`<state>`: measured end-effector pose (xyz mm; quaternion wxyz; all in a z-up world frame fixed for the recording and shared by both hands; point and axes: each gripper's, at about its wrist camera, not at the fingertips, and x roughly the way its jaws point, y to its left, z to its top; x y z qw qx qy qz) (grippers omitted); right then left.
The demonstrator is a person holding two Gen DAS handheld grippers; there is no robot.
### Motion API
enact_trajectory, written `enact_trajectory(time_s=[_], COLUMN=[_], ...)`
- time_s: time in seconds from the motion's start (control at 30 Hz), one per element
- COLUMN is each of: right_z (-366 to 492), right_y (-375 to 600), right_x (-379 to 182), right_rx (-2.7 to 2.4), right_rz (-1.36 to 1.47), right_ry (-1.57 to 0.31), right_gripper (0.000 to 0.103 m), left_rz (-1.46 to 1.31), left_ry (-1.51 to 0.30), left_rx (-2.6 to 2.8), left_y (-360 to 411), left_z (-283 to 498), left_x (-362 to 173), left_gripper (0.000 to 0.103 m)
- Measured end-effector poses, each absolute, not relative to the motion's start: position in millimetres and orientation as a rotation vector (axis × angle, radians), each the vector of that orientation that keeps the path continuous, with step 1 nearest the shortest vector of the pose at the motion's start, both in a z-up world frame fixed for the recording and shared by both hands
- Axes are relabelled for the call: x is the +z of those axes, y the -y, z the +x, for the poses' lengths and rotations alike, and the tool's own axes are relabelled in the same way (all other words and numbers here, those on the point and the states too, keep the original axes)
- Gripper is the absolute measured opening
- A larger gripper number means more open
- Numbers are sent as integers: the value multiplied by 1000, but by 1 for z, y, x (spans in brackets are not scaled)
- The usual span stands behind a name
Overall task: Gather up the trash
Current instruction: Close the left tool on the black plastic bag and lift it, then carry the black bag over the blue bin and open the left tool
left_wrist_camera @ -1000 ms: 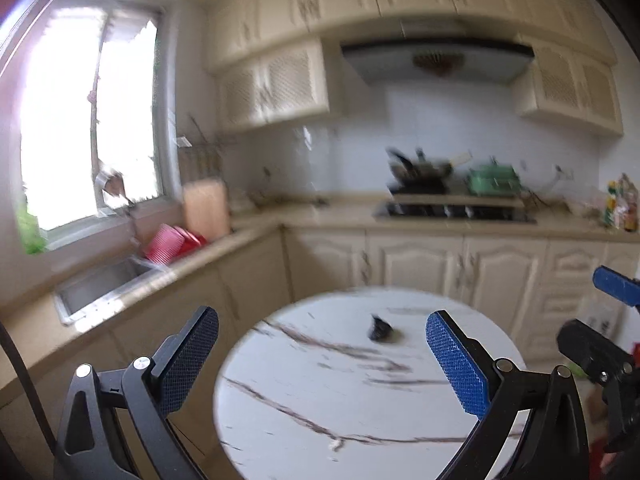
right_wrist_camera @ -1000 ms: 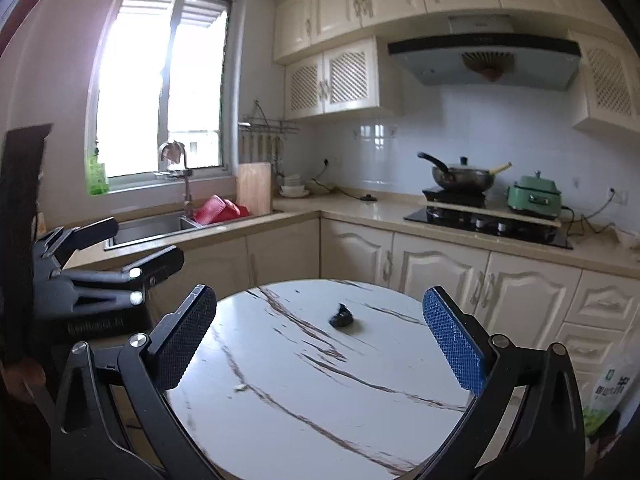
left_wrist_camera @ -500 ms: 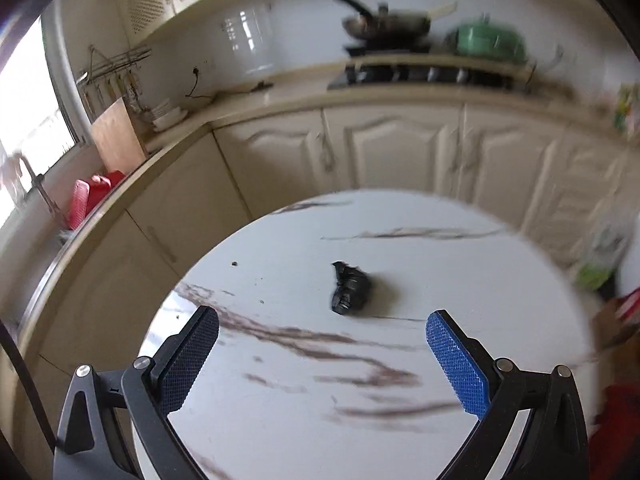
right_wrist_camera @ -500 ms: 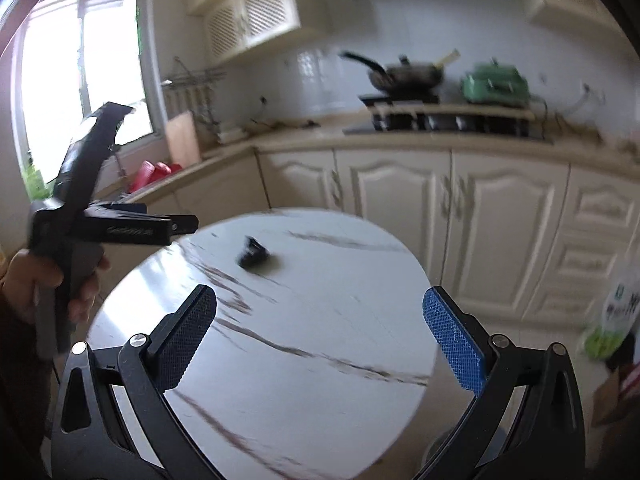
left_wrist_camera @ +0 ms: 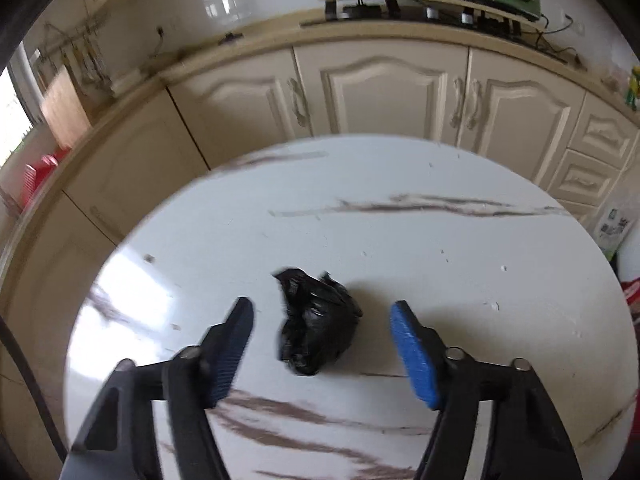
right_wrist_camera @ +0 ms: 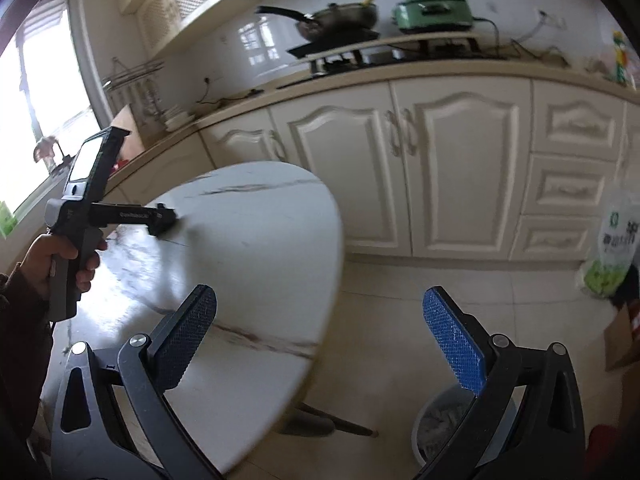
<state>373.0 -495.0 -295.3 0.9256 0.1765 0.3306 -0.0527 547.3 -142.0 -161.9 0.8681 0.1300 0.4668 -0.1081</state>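
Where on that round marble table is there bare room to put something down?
Nearly everywhere. The table is bare from the black crumpled bag out to the rim facing the cabinets, and along the right edge. It is crowded only at the bag, where the left tool is closing around it.

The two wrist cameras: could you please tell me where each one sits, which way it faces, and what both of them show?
Left wrist: on the left gripper, angled down at the crumpled black bag lying between its closing, not yet touching fingers.
Right wrist: on the right gripper, open and empty, looking past the table's edge to the floor and a bin; the left hand shows at the side.
Shared: the marble table, cabinets, green cooker.
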Motion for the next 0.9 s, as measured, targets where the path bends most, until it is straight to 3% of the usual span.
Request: enact_trajectory(time_s=[0.03,0.07,0.3,0.57,0.77,0.9], right_z=[369,364,306,230,193,187], right_y=[501,508,564,628,674,700], right_x=[-299,-302,-341,-436,-510,-578], right_rx=[-120,-130,-261,-384,-428,-430], right_rz=[376,390,458,518,591,661], right_ry=[-683,-685,-743,-903,-1023,-1120], right_gripper=[103,103,103,103,103,103], left_rz=[267,242,259,251,290,335], left_ry=[-990,-965,-896,-778,-825,-926], left_rx=[-231,-239,-207,-416,-663,-739], left_y=[140,136,140,204,298,364], left_z=[549,545,501,372,321,336], left_x=[-166,-163,-141,-109,-141,-206], left_gripper=[45,32,29,29,30,30])
